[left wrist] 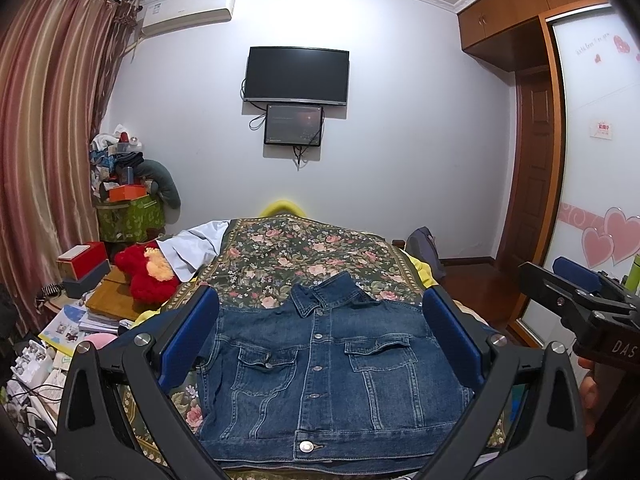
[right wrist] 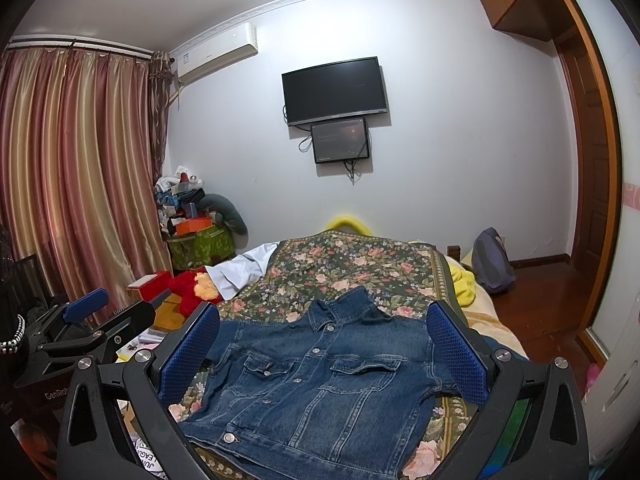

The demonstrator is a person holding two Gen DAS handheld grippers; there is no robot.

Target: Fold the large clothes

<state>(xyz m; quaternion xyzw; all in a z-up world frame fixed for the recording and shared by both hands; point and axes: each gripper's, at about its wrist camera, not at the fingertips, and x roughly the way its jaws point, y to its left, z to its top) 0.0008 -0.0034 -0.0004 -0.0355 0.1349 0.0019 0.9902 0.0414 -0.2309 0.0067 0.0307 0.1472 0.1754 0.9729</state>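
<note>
A blue denim jacket (left wrist: 320,368) lies front up and buttoned on the floral bedspread (left wrist: 304,256), sleeves folded out of sight, collar pointing away. It also shows in the right wrist view (right wrist: 316,384). My left gripper (left wrist: 320,340) is open and empty, held above the jacket's near part. My right gripper (right wrist: 320,344) is open and empty, above the jacket too. The right gripper shows at the right edge of the left wrist view (left wrist: 580,296). The left gripper shows at the left of the right wrist view (right wrist: 92,320).
A red plush toy (left wrist: 148,276), boxes and papers crowd the bed's left side. A white garment (left wrist: 196,248) lies at the far left of the bed. A backpack (right wrist: 492,260) stands on the wooden floor at right. A TV (left wrist: 296,76) hangs on the far wall.
</note>
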